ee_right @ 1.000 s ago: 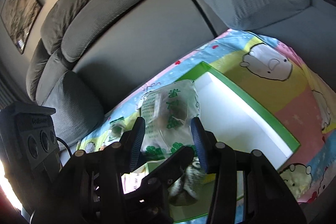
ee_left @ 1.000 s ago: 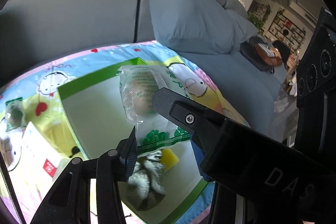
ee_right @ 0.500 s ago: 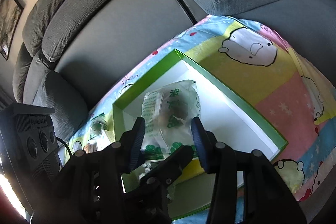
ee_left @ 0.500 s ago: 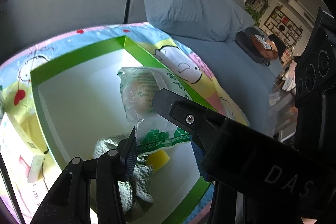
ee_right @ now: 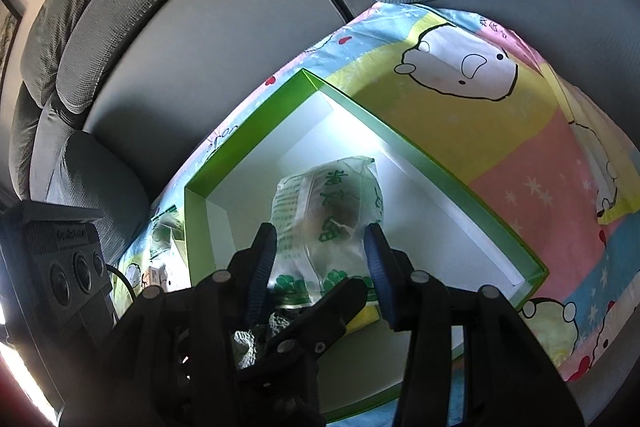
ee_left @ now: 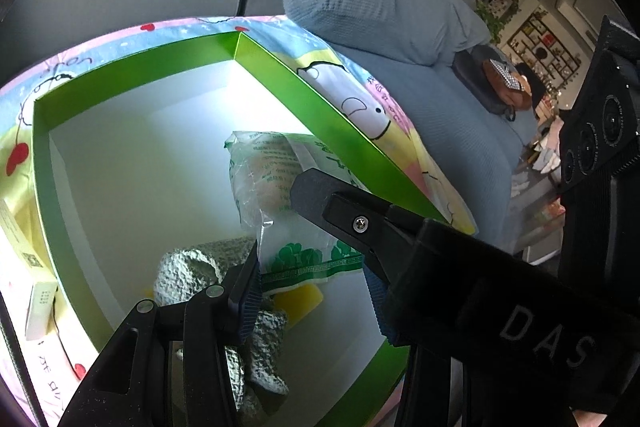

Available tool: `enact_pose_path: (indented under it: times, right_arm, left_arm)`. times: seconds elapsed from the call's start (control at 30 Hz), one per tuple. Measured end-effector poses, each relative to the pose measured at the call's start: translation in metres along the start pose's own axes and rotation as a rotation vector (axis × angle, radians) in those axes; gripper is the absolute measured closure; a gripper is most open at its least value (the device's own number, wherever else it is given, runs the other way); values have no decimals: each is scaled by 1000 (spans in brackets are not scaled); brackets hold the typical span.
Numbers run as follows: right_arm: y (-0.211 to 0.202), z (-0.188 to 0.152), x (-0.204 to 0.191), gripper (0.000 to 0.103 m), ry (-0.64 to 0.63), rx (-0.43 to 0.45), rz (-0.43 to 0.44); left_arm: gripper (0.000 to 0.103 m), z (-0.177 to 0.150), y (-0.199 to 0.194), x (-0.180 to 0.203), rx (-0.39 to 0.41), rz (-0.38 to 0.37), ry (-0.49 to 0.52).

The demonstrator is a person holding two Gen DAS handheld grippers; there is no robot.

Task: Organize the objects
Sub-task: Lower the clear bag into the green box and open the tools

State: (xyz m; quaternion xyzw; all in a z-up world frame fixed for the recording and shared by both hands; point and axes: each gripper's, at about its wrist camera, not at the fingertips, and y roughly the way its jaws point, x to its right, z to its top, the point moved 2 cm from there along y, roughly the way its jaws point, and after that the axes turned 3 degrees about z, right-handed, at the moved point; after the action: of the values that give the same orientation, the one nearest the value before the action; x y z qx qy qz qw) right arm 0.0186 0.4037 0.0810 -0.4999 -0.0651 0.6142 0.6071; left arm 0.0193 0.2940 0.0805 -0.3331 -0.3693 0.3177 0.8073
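Pinching one clear green-printed snack bag (ee_left: 280, 195) from both sides, the left gripper (ee_left: 312, 279) and right gripper (ee_right: 320, 255) hold it above the white floor of a green-walled box (ee_left: 168, 55). Beneath the bag, at the box's near edge, lie a grey knitted cloth (ee_left: 188, 267) and a yellow block (ee_left: 300, 301). The box sits on a cartoon-printed sheet (ee_right: 460, 107) over a grey sofa (ee_right: 200, 27).

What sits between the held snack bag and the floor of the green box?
In the left wrist view, under the snack bag, a grey textured cloth and a yellow block lie on the green box floor.
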Motion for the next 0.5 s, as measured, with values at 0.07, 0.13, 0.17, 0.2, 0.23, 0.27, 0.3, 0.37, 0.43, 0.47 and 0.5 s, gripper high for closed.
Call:
enact_pose_path:
  times: [0.07, 0.13, 0.17, 0.2, 0.23, 0.27, 0.3, 0.37, 0.43, 0.47, 0.5]
  right_arm:
    - [1, 0, 0, 57, 3, -5, -6]
    - [2, 0, 0, 57, 5, -7, -10]
    - [2, 0, 1, 57, 5, -7, -11]
    - [3, 1, 1, 57, 7, -8, -13]
    - [3, 1, 1, 57, 9, -8, -15]
    - [3, 1, 2, 57, 10, -8, -18]
    - [3, 1, 2, 57, 11, -11, -20]
    - [5, 1, 2, 57, 12, -14, -23]
    - [5, 1, 3, 57, 13, -18, -28]
    - [6, 1, 3, 57, 14, -18, -29]
    - [6, 1, 3, 57, 13, -18, -32]
  left_arm:
    - [55, -1, 1, -1, -7, -2, -6]
    - [55, 0, 4, 0, -13, -7, -9]
    - [55, 0, 4, -1, -15, -10, -10]
    - [55, 0, 3, -1, -18, -13, -12]
    - [55, 1, 5, -1, -20, -14, -13]
    - [55, 0, 5, -2, -25, -18, -16]
    - [55, 0, 5, -2, -27, -19, -17]
    - [55, -1, 5, -3, -29, -18, -20]
    - [55, -1, 6, -3, -32, -17, -21]
    - [55, -2, 5, -4, -33, -17, -23]
    - [55, -2, 5, -4, -33, -19, -25]
